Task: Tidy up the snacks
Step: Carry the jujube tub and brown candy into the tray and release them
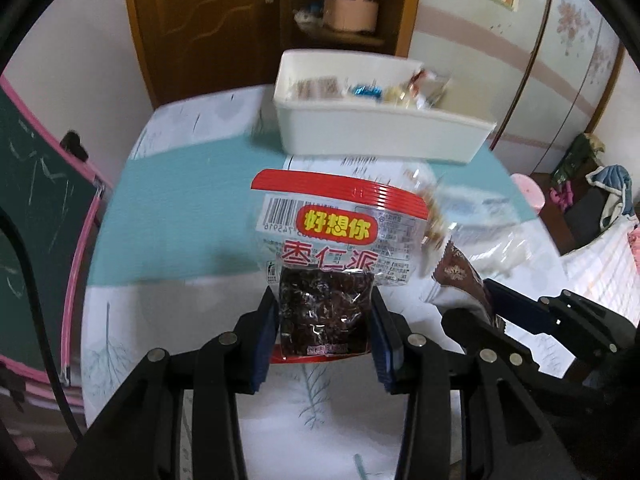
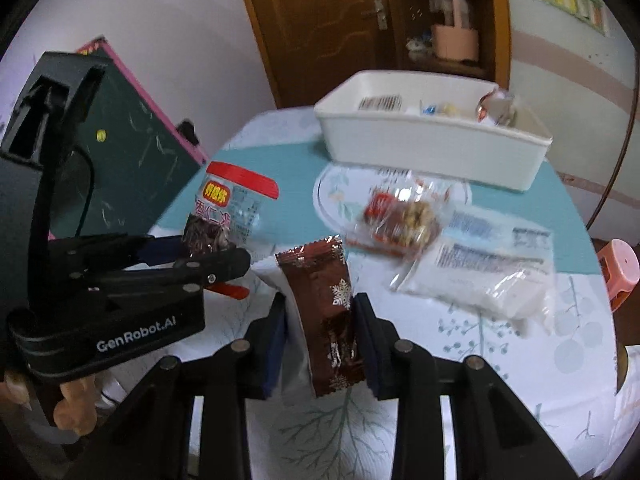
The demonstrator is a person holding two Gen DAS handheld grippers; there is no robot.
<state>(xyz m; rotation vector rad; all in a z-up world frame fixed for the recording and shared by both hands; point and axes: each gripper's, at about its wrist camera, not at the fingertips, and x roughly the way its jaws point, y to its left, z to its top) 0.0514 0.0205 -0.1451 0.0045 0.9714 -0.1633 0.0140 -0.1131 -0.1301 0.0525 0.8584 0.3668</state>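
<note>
Both clamped: left gripper on light crinkly date packet; right gripper on brown wrapper, slippery, mid-body hold; bin ahead.

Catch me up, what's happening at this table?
A person is sorting snacks with two handheld tools. The left tool is shut on a red-topped date snack packet, and the right tool is shut on a brown snowflake-print packet. Both are held above the table. The white bin beyond already holds some snacks; more packets lie on the tablecloth.
</note>
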